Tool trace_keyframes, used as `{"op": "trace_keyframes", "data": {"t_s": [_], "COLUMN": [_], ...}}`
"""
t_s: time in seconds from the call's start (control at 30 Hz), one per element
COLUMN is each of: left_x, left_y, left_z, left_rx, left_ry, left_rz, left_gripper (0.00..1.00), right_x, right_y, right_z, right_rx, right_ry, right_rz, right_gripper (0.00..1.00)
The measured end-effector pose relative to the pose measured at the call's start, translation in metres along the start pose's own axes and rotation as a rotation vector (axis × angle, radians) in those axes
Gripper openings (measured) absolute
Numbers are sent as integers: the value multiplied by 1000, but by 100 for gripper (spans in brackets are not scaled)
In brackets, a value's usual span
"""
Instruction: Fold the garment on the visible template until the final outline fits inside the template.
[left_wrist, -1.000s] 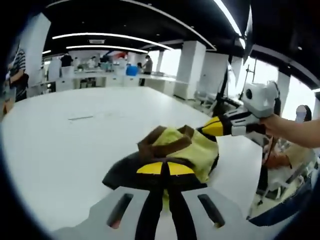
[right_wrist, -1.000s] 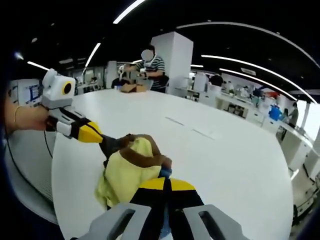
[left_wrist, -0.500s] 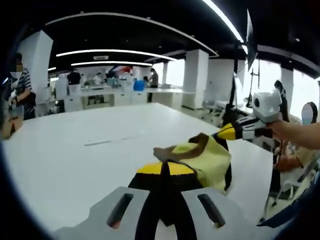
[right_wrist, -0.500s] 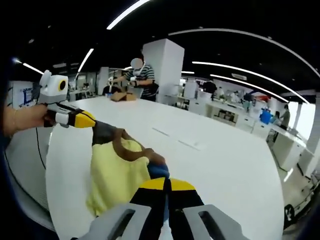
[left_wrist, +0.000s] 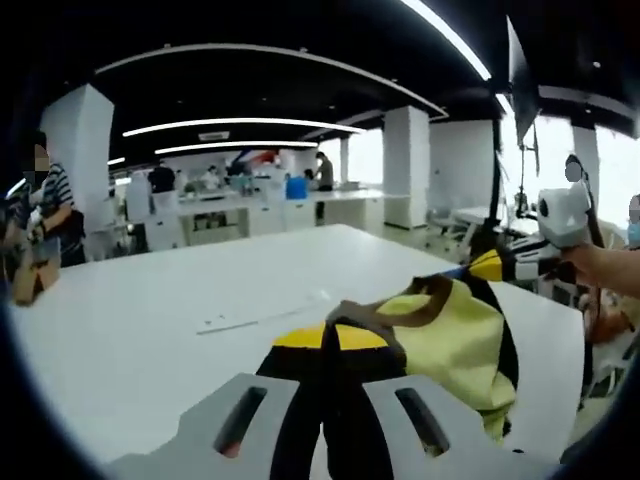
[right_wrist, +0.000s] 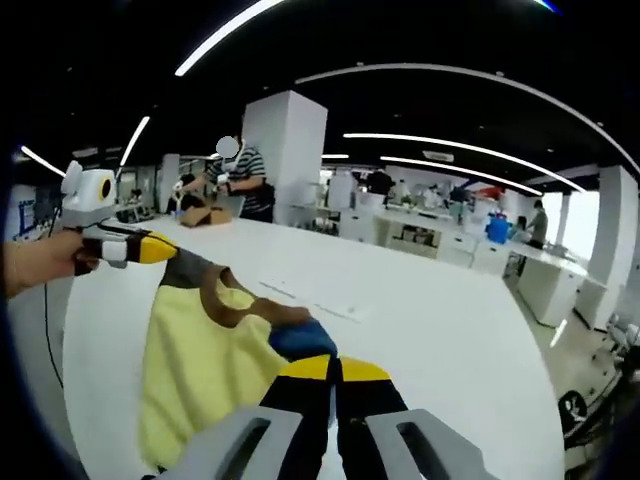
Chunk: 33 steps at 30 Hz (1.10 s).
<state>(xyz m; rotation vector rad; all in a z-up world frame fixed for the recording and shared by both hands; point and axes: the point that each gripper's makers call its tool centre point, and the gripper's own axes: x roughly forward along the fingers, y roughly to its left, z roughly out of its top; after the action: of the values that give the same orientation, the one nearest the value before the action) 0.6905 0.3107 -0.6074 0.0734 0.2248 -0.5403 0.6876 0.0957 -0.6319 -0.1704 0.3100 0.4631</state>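
The yellow garment (left_wrist: 455, 335) hung stretched between the 2 grippers above the white table (left_wrist: 140, 330), lifted off it. The left gripper (left_wrist: 332, 335) pinched one dark-trimmed edge, its jaws pressed together on the cloth. The right gripper (right_wrist: 333, 368) likewise clamped the garment's (right_wrist: 195, 370) other edge near a blue patch (right_wrist: 300, 340).

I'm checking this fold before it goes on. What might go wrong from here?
The yellow garment hangs off the white table, pinched by the left gripper and the right gripper at its brown-trimmed edge; either pinch may slip. It may also land bunched, or off the faint template marks.
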Motion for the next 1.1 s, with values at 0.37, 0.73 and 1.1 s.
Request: {"op": "trace_keyframes", "data": {"t_s": [0.37, 0.73, 1.1], "left_x": [54, 98, 134], "left_y": [29, 55, 64], "left_z": [-25, -67, -99], "left_rx": [-11, -87, -26], "left_ry": [60, 137, 212], "left_rz": [57, 105, 128], "left_gripper": [0, 0, 0], "right_x": [48, 99, 131], "right_y": [-40, -57, -68], "right_z": [-14, -46, -85], "right_rx": [74, 139, 190], "right_ry": [47, 122, 213], "right_rz": [-129, -155, -176], "right_gripper": [0, 0, 0]}}
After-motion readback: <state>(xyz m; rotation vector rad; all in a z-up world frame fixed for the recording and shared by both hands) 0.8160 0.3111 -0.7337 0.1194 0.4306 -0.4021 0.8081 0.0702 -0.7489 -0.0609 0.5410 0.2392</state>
